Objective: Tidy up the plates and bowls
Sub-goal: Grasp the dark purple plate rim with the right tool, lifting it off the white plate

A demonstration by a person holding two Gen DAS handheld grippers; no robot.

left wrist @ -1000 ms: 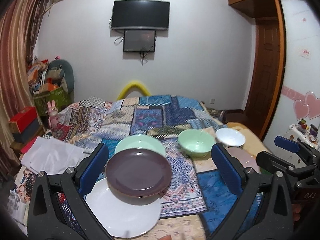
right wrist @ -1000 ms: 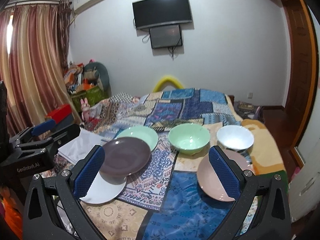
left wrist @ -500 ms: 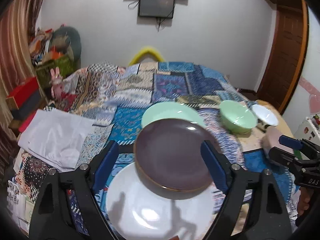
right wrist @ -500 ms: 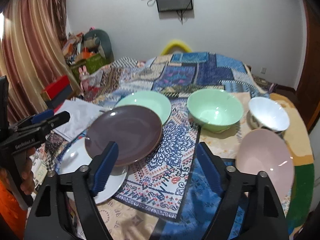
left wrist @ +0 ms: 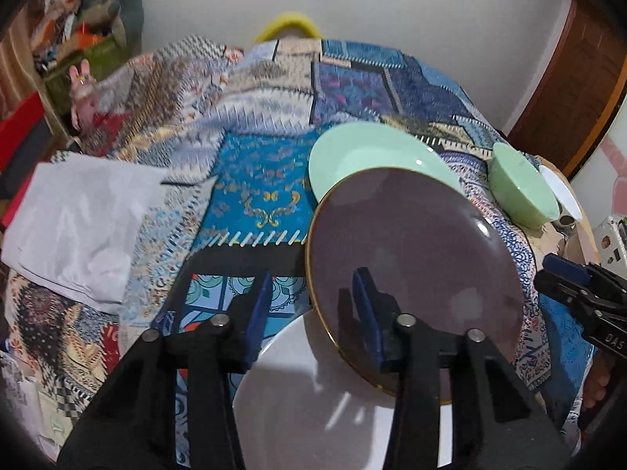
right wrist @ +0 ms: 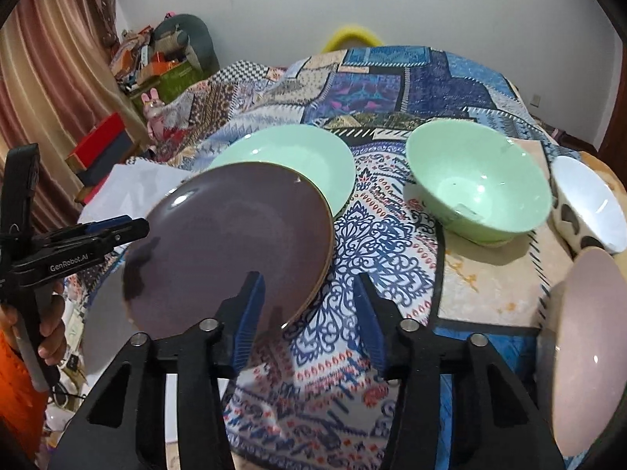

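Left tongs: we find the left tongs (left wrist: 311,313) half closed, unclenched, straddling the near-left rim of the purple plate (left wrist: 415,258). The right pad lies over the plate face; the left pad stands clear outside the rim.
Right tongs: the right tongs (right wrist: 307,309) are likewise part open, astride the plate's opposite rim, with no firm contact that we can see.
Task item: the purple plate sits tilted just ahead of both tongs, its low edge on the white plate (left wrist: 313,411). The green plate (left wrist: 364,149) lies beyond it.
Other ware: green bowl (right wrist: 478,192), white bowl (right wrist: 588,196) and pink plate (right wrist: 588,344) lie to the right of the right tongs.
Risk one: in our judgement, closing on a sloped, glossy rim may let the pads skate off and drop the plate onto the white plate.
Risk two: an uneven lift from two sides could tip it further; the soft quilt (right wrist: 376,235) gives poor footing.
Risk three: a thin bite near the edge may pivot under load.
Writing: we read "GenRobot.AI" (right wrist: 74,264) on the left tongs' body, and "DAS" (left wrist: 615,338), cut off, on the right tongs' body. Nothing else is legible.
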